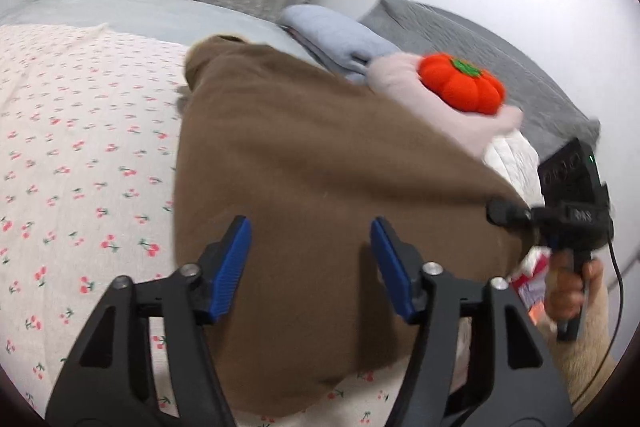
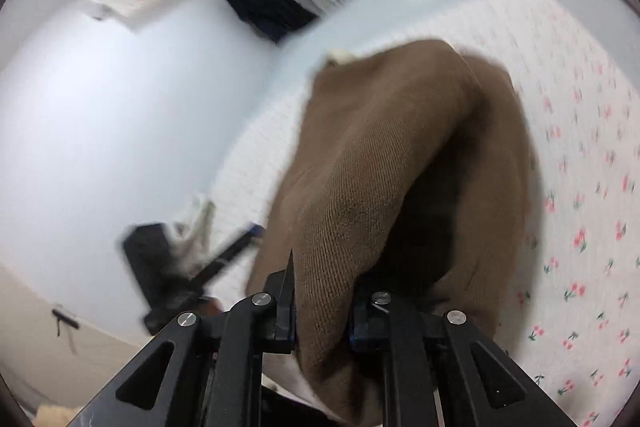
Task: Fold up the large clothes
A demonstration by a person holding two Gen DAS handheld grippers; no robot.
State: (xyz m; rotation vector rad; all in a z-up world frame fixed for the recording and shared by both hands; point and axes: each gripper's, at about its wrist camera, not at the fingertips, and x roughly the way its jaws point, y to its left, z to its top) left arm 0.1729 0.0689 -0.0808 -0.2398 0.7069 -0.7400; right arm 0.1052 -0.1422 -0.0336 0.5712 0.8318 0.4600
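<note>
Brown knit garment (image 1: 320,163) lies on the white cherry-print bed sheet (image 1: 80,155), partly folded, long axis running from the near edge toward the far collar end. Its right edge is lifted.

Right gripper (image 2: 322,311): jaws narrow, clamped on a bunched fold of the brown knit, cloth rising between the 2 fingers. Same gripper shows at the right edge of the left view, at the garment's right side.

Left gripper (image 1: 310,259): jaws wide, nothing between them, hovering over the near end of the garment; contact with the cloth unclear.

Key relation: garment sits directly ahead of and below the left gripper, right gripper already on it. Likely next: carry the right edge leftward across the long axis.

Outward: orange plush pumpkin (image 1: 462,85) on a pale pink cushion (image 1: 404,79), folded light-blue cloth (image 1: 340,39), grey quilted pillow (image 1: 480,43) at far right.
</note>
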